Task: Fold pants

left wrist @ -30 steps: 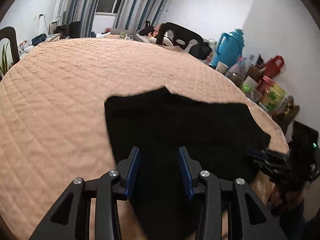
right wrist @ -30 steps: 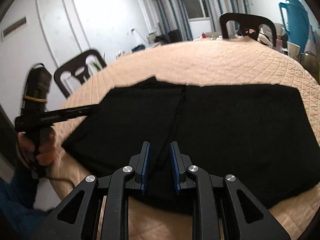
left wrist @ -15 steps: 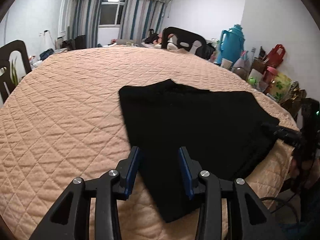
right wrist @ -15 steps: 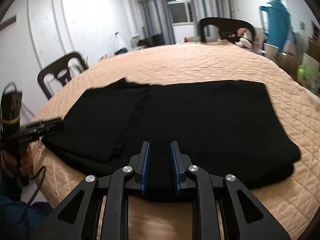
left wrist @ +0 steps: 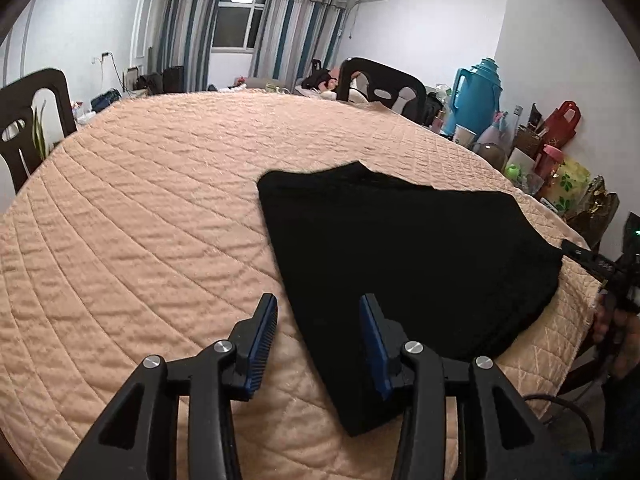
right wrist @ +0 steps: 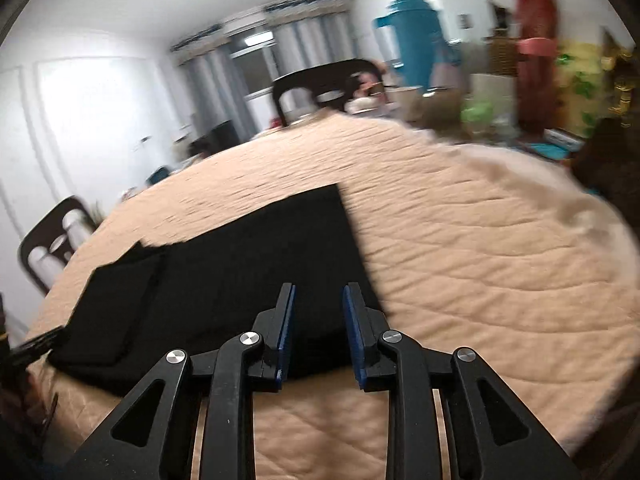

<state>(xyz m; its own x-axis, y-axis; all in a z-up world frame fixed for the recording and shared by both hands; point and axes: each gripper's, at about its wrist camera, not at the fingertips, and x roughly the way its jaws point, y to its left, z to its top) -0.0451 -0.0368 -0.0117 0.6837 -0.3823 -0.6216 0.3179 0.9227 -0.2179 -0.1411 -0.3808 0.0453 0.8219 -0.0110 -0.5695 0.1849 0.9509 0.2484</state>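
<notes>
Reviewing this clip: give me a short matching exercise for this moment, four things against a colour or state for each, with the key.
Column 1:
1. pants
2. left claw
3. thermos jug
4. table cover

Column 2:
A. teal, standing beyond the table's far edge
B. peach, quilted
C. open, holding nothing
D. black, lying folded on the table

Pairs: 1-D, 2-C, 3-A, 4-B

Left tongs (left wrist: 318, 322), right tongs (right wrist: 318, 312): black linkage, blue pads, silver screws.
</notes>
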